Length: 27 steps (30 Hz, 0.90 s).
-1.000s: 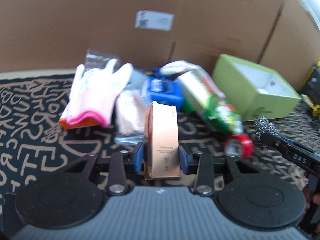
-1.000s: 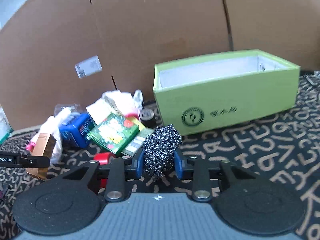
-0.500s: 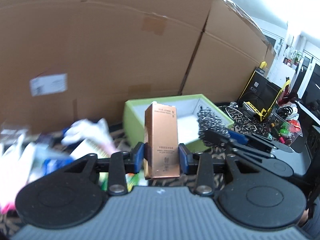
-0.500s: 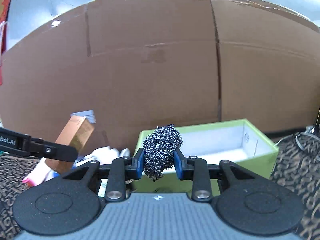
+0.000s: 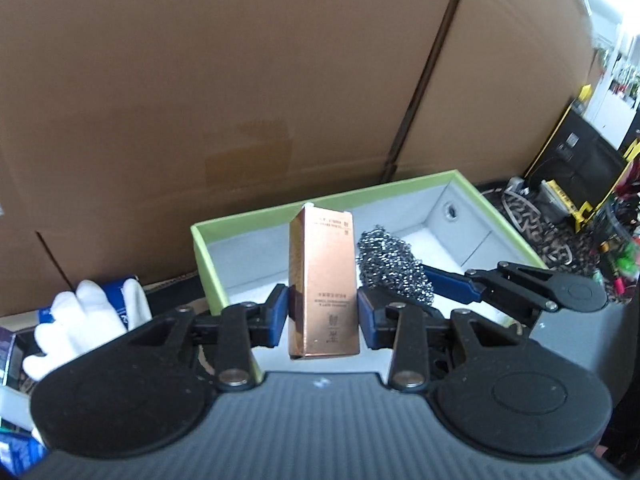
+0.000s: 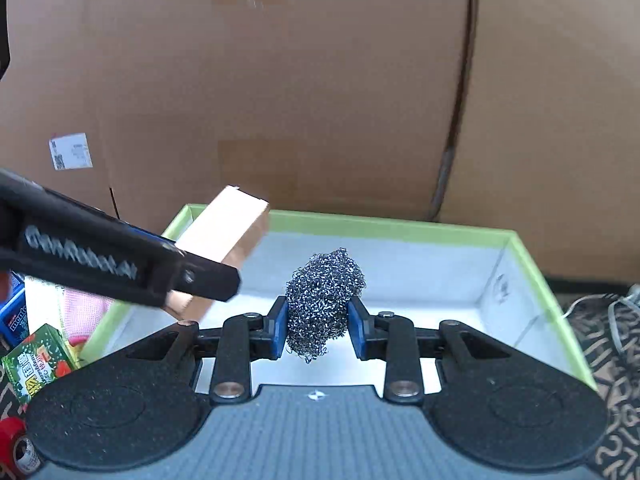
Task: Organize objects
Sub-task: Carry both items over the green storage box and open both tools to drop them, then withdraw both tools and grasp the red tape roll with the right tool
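At the far left of the left wrist view, a white glove (image 5: 86, 322) lay beside a blue packet (image 5: 120, 285), in front of the tall cardboard wall (image 5: 240, 80). In the right wrist view, the same left side held a green printed carton (image 6: 38, 362), a blue box (image 6: 14, 316), something pink (image 6: 86, 310) and a red roll (image 6: 12, 440) at the near-left corner.

The left gripper (image 5: 322, 316) had its 2 blue pads clamped on the sides of a copper-coloured carton (image 5: 323, 284), which stood upright between them. Seen from the right wrist, that carton (image 6: 228, 236) hung tilted over the left end of the green box (image 6: 400, 226).

The green box (image 5: 208, 256) sat open against the cardboard wall, and its pale interior was bare where it showed.

Just right of the carton, the right gripper (image 6: 320, 326) pinched a steel wool scourer (image 6: 324, 304) between its 2 blue pads, and held it above the box interior. From the left wrist the scourer (image 5: 394, 270) appeared next to the carton, over the box.

Further right lay a dark patterned cloth (image 6: 612, 344) and, far off, black and yellow cases (image 5: 576, 160).
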Each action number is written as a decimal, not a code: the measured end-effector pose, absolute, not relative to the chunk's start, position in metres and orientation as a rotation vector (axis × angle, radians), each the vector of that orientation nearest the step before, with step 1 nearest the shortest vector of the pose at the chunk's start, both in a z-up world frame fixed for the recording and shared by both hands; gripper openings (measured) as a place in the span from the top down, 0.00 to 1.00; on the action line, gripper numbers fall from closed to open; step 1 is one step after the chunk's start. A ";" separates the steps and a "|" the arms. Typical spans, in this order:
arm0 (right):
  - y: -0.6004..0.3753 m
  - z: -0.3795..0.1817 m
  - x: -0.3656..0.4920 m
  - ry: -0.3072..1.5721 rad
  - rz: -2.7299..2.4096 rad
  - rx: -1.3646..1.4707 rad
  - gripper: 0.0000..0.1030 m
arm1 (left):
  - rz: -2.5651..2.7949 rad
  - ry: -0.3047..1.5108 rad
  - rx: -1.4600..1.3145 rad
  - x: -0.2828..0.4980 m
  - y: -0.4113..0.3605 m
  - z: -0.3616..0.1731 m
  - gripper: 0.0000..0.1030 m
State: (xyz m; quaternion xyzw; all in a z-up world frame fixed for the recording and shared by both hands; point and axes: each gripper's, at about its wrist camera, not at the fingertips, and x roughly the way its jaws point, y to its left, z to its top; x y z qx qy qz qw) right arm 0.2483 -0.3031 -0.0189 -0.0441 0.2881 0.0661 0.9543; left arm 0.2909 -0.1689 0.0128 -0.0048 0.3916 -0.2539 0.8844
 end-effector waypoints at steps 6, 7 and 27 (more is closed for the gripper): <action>-0.303 -0.034 0.269 0.678 0.125 -0.144 0.59 | -0.539 0.806 0.002 0.298 -0.169 0.002 0.61; -0.303 -0.036 0.270 0.685 0.127 -0.150 0.56 | -0.547 0.791 -0.010 0.297 -0.167 0.003 0.54; -0.256 0.042 0.081 0.239 0.094 -0.105 0.06 | -0.486 0.393 -0.119 0.129 -0.044 0.088 0.00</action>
